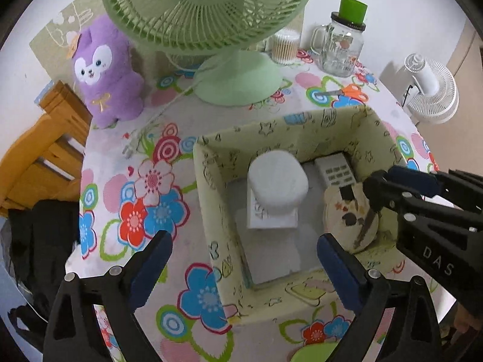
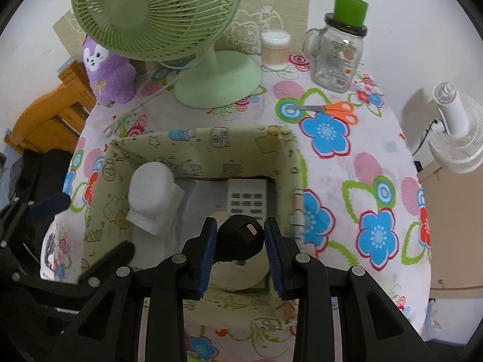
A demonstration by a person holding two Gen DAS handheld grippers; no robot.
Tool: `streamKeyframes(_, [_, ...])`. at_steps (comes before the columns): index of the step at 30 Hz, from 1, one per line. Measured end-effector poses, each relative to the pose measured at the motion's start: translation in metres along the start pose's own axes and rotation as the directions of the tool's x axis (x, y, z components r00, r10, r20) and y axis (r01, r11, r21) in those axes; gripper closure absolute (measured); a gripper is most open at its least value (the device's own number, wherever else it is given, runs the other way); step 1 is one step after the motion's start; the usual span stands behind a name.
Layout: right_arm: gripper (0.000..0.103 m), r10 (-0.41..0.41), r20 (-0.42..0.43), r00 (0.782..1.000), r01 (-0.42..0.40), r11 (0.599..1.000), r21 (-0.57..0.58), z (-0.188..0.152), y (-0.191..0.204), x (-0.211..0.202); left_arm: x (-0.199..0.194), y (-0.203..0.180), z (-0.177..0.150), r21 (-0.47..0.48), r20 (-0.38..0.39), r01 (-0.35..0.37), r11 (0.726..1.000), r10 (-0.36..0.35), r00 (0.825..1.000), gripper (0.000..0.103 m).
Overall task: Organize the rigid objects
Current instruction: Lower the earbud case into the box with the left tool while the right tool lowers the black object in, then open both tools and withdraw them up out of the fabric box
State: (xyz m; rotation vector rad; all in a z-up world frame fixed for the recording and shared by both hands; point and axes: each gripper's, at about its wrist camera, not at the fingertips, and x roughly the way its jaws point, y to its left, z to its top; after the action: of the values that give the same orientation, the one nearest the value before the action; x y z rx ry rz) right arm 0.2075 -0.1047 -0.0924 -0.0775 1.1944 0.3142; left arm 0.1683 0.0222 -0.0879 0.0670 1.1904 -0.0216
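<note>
From the left wrist view, the left tongs [image 1: 244, 265] are hanging released, gripping nothing, with the near-left corner of the fabric box [image 1: 211, 193] lying between their fingers. Ahead of them inside the box, a white lidded container [image 1: 277, 185] is sitting on a white packet, a remote control [image 1: 335, 170] is lying against the far wall, and a round patterned disc [image 1: 350, 220] is leaning in the right corner. The right tongs [image 1: 374, 187] are reaching in from the right at that disc.

From the right wrist view, the right tongs [image 2: 241, 241] are clenching a black plug-like object [image 2: 240, 238] between their blue pads, holding it over the near part of the box, just above a cream roll [image 2: 238, 271]. Beyond the tips, the remote is lying flat. Farther ahead and right, on the tabletop [image 2: 377, 157], orange-handled scissors [image 2: 329, 110] are lying outside the box, with a glass jar [image 2: 338, 57] and a cotton-swab tub [image 2: 274, 49] past them.

Judging by this, several items are already boxed, the black object is being placed, and the scissors probably remain.
</note>
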Motion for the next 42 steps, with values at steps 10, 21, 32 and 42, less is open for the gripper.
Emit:
streamKeyframes(10, [0.067, 0.062, -0.033, 0.998, -0.063, 0.997, -0.04, 0.0, 0.027, 0.015, 0.009, 0.006, -0.009, -0.049, -0.029, 0.022, 0.999, -0.023, 0.999, 0.005])
streamKeyframes(21, [0.036, 0.096, -0.021, 0.995, -0.097, 0.994, -0.046, 0.006, 0.044, 0.016, 0.012, 0.014, -0.008, -0.081, -0.036, 0.038, 0.996, -0.041, 0.999, 0.005])
streamKeyframes(32, [0.035, 0.057, 0.004, 0.998, -0.057, 0.996, -0.074, 0.02, 0.057, 0.035, 0.019, 0.024, -0.004, -0.113, -0.055, 0.043, 0.993, -0.049, 0.997, 0.005])
streamKeyframes(42, [0.033, -0.049, 0.005, 0.999, 0.049, 0.999, 0.006, 0.017, 0.028, 0.031, 0.018, 0.021, -0.001, -0.109, -0.051, 0.044, 0.993, -0.05, 0.997, 0.005])
